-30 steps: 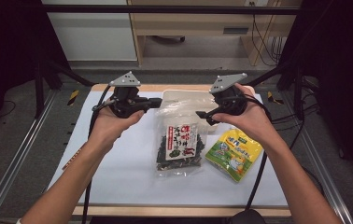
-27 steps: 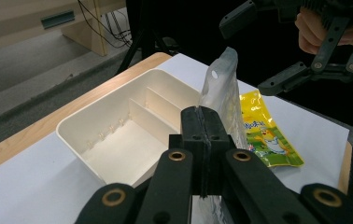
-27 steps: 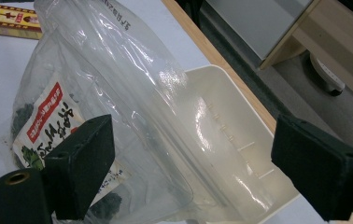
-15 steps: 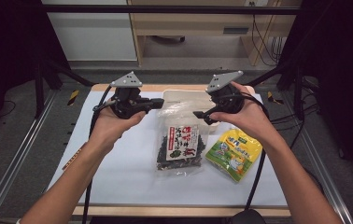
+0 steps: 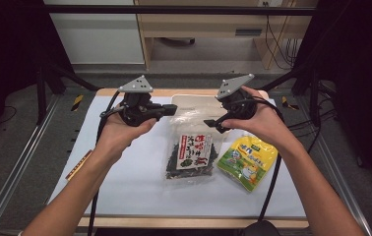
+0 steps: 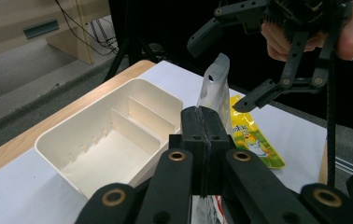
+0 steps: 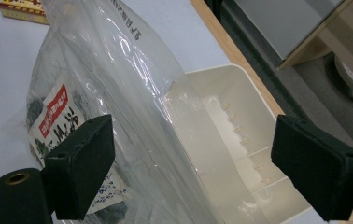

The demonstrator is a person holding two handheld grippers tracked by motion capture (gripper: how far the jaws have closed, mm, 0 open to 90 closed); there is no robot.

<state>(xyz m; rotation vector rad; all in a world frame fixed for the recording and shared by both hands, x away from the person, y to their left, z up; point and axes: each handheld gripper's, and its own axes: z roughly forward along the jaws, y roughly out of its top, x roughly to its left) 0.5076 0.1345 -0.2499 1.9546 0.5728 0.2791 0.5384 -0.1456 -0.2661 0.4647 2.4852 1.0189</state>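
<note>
Left claw (image 6: 201, 122) clamped on seaweed bag (image 5: 190, 152), right claw (image 7: 188, 172) wide open beside bare tray (image 6: 95, 149).

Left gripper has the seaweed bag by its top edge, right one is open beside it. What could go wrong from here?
1. The left gripper pinches only the clear top strip of the seaweed bag; its dark contents sit low, so the film may slip out or tear on lifting.
2. The right gripper stands open astride loose film; closing here may crumple the bag rather than grip the edge.
3. The divided white tray sits just behind; a swinging bag could catch its rim.
</note>
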